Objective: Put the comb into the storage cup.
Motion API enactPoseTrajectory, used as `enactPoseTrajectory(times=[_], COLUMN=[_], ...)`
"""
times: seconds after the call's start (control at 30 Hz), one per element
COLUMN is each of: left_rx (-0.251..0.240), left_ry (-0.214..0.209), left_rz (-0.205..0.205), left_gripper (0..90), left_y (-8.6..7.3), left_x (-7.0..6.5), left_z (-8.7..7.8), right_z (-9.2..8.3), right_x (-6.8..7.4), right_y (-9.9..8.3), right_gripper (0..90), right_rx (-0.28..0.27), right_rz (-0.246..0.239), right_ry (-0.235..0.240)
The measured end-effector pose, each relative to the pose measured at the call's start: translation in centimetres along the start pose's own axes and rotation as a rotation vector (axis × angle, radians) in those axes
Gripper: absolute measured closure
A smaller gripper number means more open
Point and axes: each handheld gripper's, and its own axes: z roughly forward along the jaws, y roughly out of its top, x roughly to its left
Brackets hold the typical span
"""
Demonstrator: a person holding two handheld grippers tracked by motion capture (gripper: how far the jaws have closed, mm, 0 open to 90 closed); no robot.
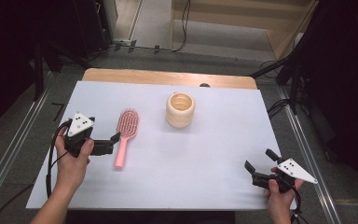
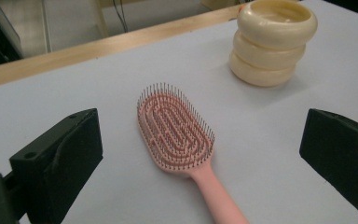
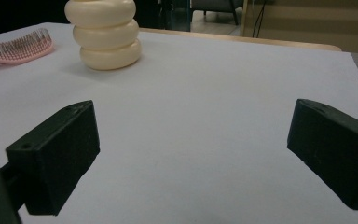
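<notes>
- Nearest the high view camera, at the lower right of the frame, the right gripper [image 1: 256, 164] is held in the person's right hand [image 1: 279, 198] over the white table cover [image 1: 205, 158]. Its jaws stand wide apart with nothing between them.
- Right gripper view: both black jaws rise from the lower corners, well separated, over bare white surface. Neither jaw touches any object.
- Lower left of the high view: the left hand [image 1: 72, 161] holds the left gripper [image 1: 114, 142], which points toward the frame's right. Its jaws are spread wide and empty.
- Hairbrush [image 1: 125, 133], pink: it lies flat on the cover just beside the left gripper's tips, bristles up, head toward the far edge and handle toward the person. Whether a jaw tip touches the handle cannot be determined.
- Left gripper view: the hairbrush sits centred between the two open jaws, with the handle running to the lower edge of the frame.
- Cream ribbed cup [image 1: 180, 109]: it stands upright at the upper centre of the high view, well apart from the hairbrush and both grippers.
- Wooden table edge [image 1: 168, 77]: exposed beyond the far side of the cover.
</notes>
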Motion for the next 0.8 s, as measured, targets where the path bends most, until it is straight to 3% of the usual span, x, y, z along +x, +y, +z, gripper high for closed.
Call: enactPoseTrajectory(times=[0.17,0.33,0.5,0.7,0.8], left_rx=[0.084,0.145,0.185,0.23,0.264], left_ry=[-0.034,-0.038,-0.039,-0.049,-0.034], left_rz=[-0.027,-0.039,-0.043,-0.074,-0.09], left_gripper=[0.0,0.0,0.0,0.0,1.5], left_y=[0.0,-0.2,-0.3,-0.3,-0.4], left_x=[0.2,0.2,0.0,-0.1,-0.1], left_z=[1.3,2.3,3.0,3.8,4.3], right_z=[0.0,0.0,0.0,0.0,0.0], right_x=[0.0,0.0,0.1,0.0,0.1], right_y=[0.0,0.0,0.0,0.0,0.0], right_gripper=[0.7,0.7,0.7,0.7,0.7], right_rx=[0.002,0.001,0.003,0.002,0.003], right_rz=[0.001,0.001,-0.001,-0.004,-0.002], right_ry=[-0.002,-0.004,-0.005,-0.006,-0.006])
